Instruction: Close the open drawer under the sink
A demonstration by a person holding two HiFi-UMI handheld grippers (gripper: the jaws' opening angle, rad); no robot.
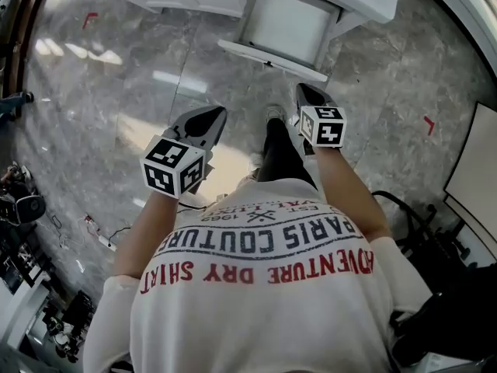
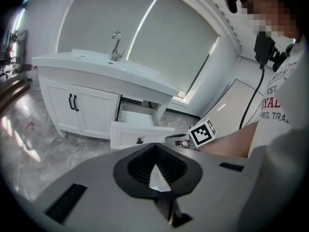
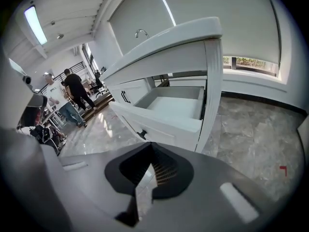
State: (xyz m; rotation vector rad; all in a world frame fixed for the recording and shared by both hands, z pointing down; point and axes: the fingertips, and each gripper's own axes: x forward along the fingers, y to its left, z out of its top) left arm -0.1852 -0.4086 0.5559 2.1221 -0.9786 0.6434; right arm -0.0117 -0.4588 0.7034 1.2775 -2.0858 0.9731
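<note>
The white rectangular drawer (image 1: 272, 59) stands pulled out from the white sink cabinet (image 2: 91, 108), above the grey marble floor (image 1: 101, 92). The left tool (image 1: 211, 116) and the right tool (image 1: 305, 92) both have jaws pressed together on nothing. The right tool is near the drawer front without touching it, and the left tool is further back.

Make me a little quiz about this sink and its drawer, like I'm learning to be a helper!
1. True or false: the drawer under the sink is pushed all the way in.
2. What are the left tongs and the right tongs gripping? A) a sponge B) nothing C) a cup
3. Fill in: the drawer's handle is coloured ____.
Key: 1 false, it is pulled out. 2 B, both are shut and empty. 3 black.
</note>
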